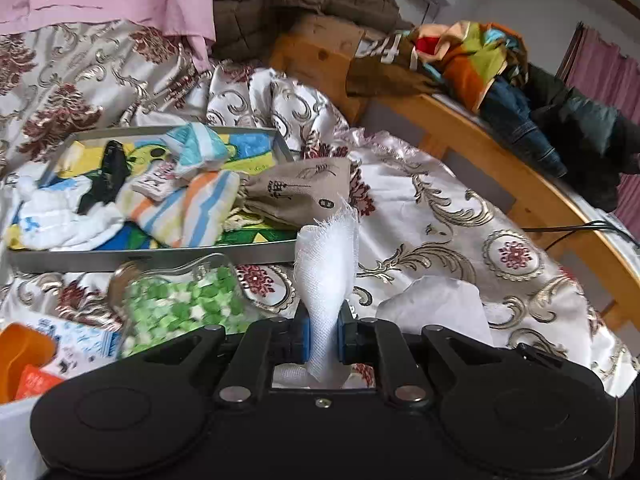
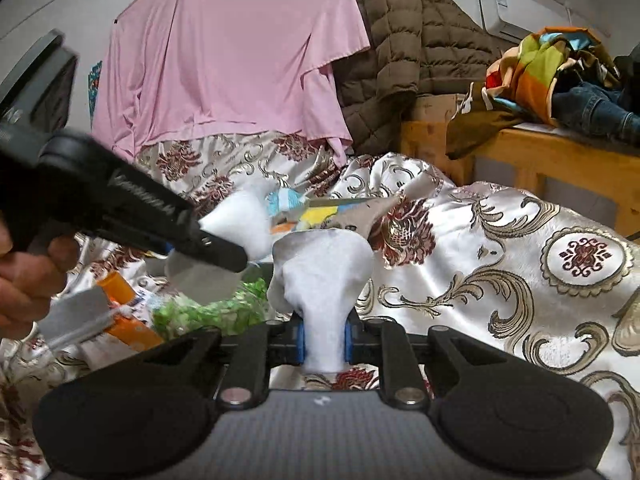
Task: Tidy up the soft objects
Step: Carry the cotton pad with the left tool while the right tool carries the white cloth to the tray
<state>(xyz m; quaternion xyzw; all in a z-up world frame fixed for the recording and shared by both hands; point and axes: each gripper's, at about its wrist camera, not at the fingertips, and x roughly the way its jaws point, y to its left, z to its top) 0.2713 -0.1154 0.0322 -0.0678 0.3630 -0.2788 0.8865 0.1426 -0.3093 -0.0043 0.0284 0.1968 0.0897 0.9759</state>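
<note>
In the left wrist view my left gripper [image 1: 324,336] is shut on a strip of frayed white gauze [image 1: 326,264] that stands up between the blue pads. Behind it a metal tray [image 1: 152,258] holds striped cloths [image 1: 188,208], a white cloth and a beige linen pouch [image 1: 304,192]. In the right wrist view my right gripper [image 2: 324,340] is shut on a white cloth [image 2: 324,276], lifted over the patterned bedspread [image 2: 500,264]. The left gripper [image 2: 224,250], held by a hand [image 2: 24,280], enters from the left there with its gauze [image 2: 240,220].
A clear bag of green and white pieces [image 1: 180,304] and orange packaging [image 1: 24,356] lie near me on the left. A pink sheet [image 2: 224,60] and a brown quilted jacket [image 2: 408,48] hang behind. A wooden bed frame [image 1: 500,168] carries piled clothes [image 1: 480,60].
</note>
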